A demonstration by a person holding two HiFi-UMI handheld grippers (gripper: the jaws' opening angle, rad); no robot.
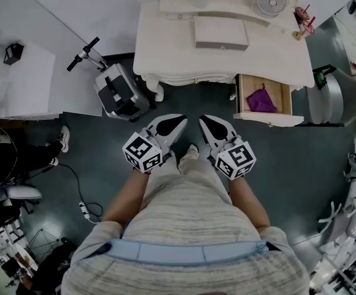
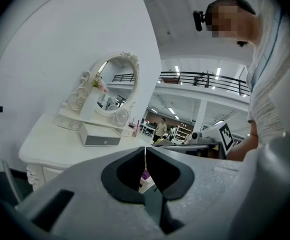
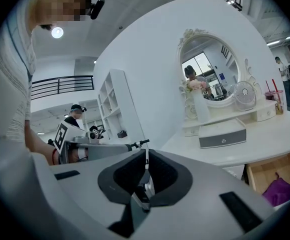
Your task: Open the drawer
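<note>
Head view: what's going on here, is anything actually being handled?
A person stands facing a white dressing table, holding a gripper in each hand close to the body. The left claw and right claw are both shut and empty, short of the table. The drawer on the table's right side is already pulled out, with a purple item lying inside. Nothing is being touched at this moment.

The drawer (image 1: 267, 119) is standing open under the bench's (image 1: 166, 42) right end, a cloth (image 1: 261, 100) lying in it; a box (image 1: 221, 33) is sitting on the bench.
</note>
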